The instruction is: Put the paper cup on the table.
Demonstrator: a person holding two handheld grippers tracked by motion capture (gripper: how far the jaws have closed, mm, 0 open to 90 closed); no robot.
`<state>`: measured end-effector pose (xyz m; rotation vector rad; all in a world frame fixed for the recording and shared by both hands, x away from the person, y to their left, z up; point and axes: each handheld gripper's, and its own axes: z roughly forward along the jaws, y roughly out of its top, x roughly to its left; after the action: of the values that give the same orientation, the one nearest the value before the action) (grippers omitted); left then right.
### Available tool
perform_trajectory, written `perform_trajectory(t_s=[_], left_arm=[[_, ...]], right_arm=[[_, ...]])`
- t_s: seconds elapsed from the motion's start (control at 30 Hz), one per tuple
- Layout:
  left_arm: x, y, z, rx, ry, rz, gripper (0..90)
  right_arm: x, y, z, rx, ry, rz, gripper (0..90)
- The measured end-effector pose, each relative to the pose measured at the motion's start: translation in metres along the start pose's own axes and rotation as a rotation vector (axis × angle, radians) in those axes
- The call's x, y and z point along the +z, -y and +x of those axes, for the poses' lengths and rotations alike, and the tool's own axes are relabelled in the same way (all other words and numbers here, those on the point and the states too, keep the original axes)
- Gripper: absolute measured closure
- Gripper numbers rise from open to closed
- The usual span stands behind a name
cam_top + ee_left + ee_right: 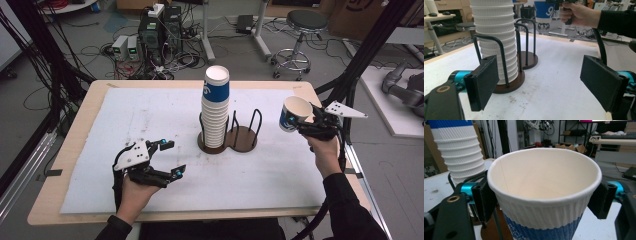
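A tall stack of white ribbed paper cups [215, 107], the top one banded blue, stands in the left ring of a dark two-ring wire holder [245, 139]. My right gripper [301, 121] is shut on a single blue-and-white cup [293, 113], held in the air to the right of the holder, mouth tilted up and left. In the right gripper view the pads [483, 199] press both sides of that cup [541, 172], with the stack [459, 150] behind it. My left gripper [175, 158] rests low at the front left, open and empty, facing the stack [495, 37].
The holder's right ring [530, 60] stands beside the stack. A white mat [150, 120] covers the wooden table [75, 150]. Beyond the far edge are computer boxes [150, 35], cables and a stool [302, 30].
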<state>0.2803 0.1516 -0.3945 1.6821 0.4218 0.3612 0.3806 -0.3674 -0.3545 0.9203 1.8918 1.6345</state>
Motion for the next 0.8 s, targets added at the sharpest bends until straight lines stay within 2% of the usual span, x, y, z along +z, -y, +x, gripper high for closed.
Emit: perform_trajectory(t_s=[0.3,0.8], left_arm=[[0.001,0.0,0.0,0.005,-0.002,0.009,15.3],[0.006,0.001,0.0,0.003,0.006,0.014,15.3]], right_arm=[[0.007,0.019,-0.005,0.023,0.04,0.027,22.5],[0.017,0.046,-0.015,0.087,0.09,0.056,23.0]])
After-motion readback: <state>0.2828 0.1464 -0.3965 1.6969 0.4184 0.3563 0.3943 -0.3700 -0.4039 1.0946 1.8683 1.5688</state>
